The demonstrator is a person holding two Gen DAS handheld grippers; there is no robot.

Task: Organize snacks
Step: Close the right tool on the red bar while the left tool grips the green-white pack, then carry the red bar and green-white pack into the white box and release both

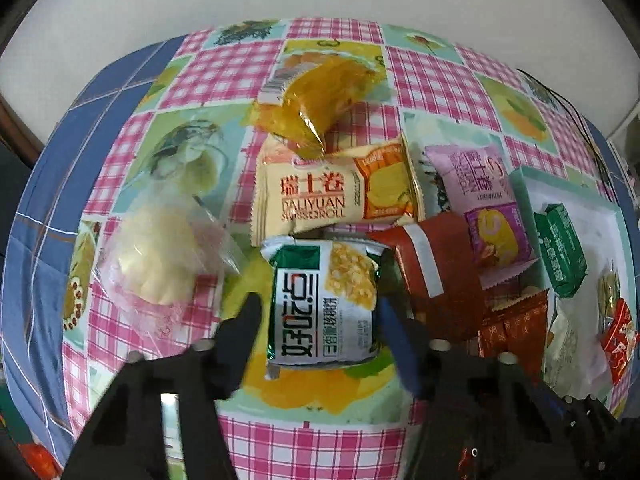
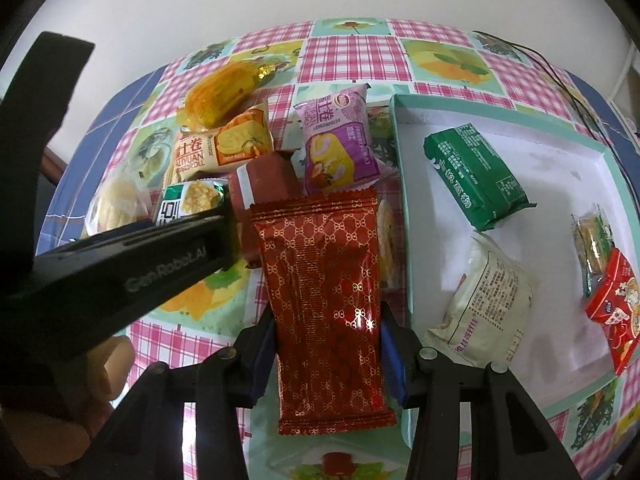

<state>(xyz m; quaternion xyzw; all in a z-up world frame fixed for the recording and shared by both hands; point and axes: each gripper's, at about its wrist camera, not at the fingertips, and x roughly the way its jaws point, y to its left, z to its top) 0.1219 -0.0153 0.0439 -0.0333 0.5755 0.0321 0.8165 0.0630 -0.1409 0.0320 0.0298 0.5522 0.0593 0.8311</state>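
Right gripper (image 2: 326,332) of mine clamps the red patterned packet (image 2: 326,304), next needing a rightward carry into the box (image 2: 404,168), while my left gripper (image 1: 316,312) gapes around the green-white packet (image 1: 324,304).

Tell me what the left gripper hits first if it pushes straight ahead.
Likely the green-and-white snack packet, lying between the open fingers of the left gripper. Beyond it lies the Daliyuan Swiss roll pack. The gripper's height above the table is unclear.
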